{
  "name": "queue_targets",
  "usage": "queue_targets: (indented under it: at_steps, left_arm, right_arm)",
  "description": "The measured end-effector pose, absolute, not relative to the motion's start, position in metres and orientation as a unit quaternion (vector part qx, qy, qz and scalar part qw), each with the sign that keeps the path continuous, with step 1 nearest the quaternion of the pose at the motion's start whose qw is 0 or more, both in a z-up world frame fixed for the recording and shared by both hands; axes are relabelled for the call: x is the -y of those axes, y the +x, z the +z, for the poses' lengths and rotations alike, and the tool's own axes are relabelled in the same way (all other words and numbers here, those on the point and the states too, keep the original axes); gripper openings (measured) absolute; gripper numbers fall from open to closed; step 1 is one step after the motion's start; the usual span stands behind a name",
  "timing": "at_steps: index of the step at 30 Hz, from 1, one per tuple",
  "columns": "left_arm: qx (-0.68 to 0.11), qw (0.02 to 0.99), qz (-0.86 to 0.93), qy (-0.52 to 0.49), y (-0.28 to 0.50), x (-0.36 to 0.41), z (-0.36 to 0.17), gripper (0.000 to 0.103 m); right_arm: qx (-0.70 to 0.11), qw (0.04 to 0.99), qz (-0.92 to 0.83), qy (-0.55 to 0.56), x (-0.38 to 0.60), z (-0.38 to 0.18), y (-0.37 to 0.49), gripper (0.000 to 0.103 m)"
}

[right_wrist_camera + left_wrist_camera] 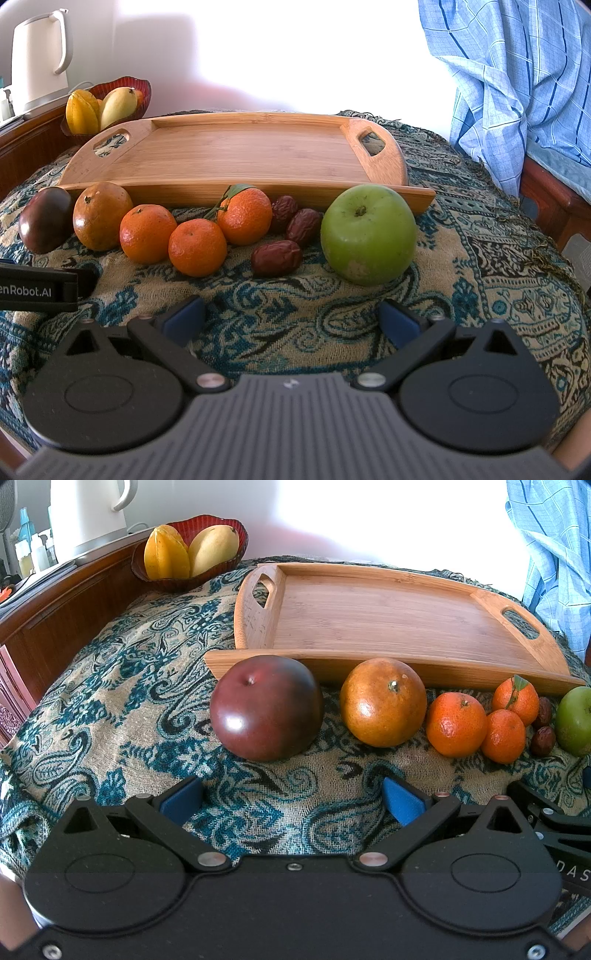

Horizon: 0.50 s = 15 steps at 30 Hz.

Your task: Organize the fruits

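A row of fruit lies on the patterned cloth in front of an empty wooden tray [369, 613] [240, 155]: a dark red mango [266, 707] [46, 219], a brownish orange [382, 701] [101, 216], three tangerines [456, 723] [197, 247], three red dates [277, 257] and a green apple [369, 234] [576, 720]. My left gripper [291, 799] is open and empty, just short of the mango and orange. My right gripper [291, 319] is open and empty, just short of the dates and apple.
A red bowl [229, 559] [142, 90] with a starfruit and a yellow mango stands at the back left, beside a white kettle [40, 55]. Blue checked fabric [517, 74] hangs at the right. A wooden ledge [55, 616] borders the left side.
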State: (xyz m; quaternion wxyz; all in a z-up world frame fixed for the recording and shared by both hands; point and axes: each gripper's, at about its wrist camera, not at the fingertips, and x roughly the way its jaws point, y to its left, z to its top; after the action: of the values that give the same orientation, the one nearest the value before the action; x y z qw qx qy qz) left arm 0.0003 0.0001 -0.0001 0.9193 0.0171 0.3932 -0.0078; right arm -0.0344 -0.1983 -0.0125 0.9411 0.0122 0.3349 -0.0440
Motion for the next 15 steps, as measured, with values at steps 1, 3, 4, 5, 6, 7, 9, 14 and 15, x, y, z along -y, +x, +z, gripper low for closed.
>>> queue_targets:
  at_steps: [1, 3, 4, 5, 6, 7, 9, 14, 15]
  left_arm:
    - [-0.393, 0.919, -0.008, 0.017, 0.0003, -0.0001, -0.0001, 0.103]
    - [-0.393, 0.919, -0.008, 0.018, 0.0004, 0.0, 0.0, 0.103]
    - [-0.394, 0.919, -0.008, 0.018, 0.0005, -0.0001, -0.0001, 0.103]
    - [-0.394, 0.919, -0.008, 0.017, 0.0005, -0.0002, 0.0, 0.103]
    - [-0.395, 0.919, -0.009, 0.017, 0.0008, -0.0004, 0.0001, 0.103]
    - [-0.395, 0.918, -0.01, 0.017, 0.0011, -0.0009, 0.0002, 0.103]
    - [-0.396, 0.918, -0.012, 0.017, 0.0009, -0.0017, -0.0012, 0.103]
    - [-0.387, 0.921, -0.021, 0.021, 0.0014, -0.0047, -0.0013, 0.103]
    - [-0.384, 0.923, -0.021, 0.023, 0.0007, -0.0038, -0.0021, 0.103]
  right_arm:
    - [-0.335, 0.941, -0.044, 0.012, 0.1984, -0.0124, -0.0344, 0.103]
    - [-0.335, 0.941, -0.044, 0.012, 0.1985, -0.0124, -0.0344, 0.103]
    - [-0.335, 0.941, -0.043, 0.012, 0.1985, -0.0124, -0.0344, 0.103]
    - [-0.335, 0.941, -0.043, 0.012, 0.1985, -0.0124, -0.0344, 0.103]
    - [-0.336, 0.941, -0.042, 0.012, 0.198, -0.0119, -0.0349, 0.103]
    - [-0.336, 0.941, -0.041, 0.012, 0.1976, -0.0113, -0.0354, 0.103]
    - [-0.337, 0.94, -0.04, 0.012, 0.1965, -0.0101, -0.0364, 0.103]
    - [-0.334, 0.942, -0.042, 0.011, 0.1987, -0.0115, -0.0353, 0.103]
    - [-0.332, 0.942, -0.043, 0.011, 0.1989, -0.0121, -0.0357, 0.103]
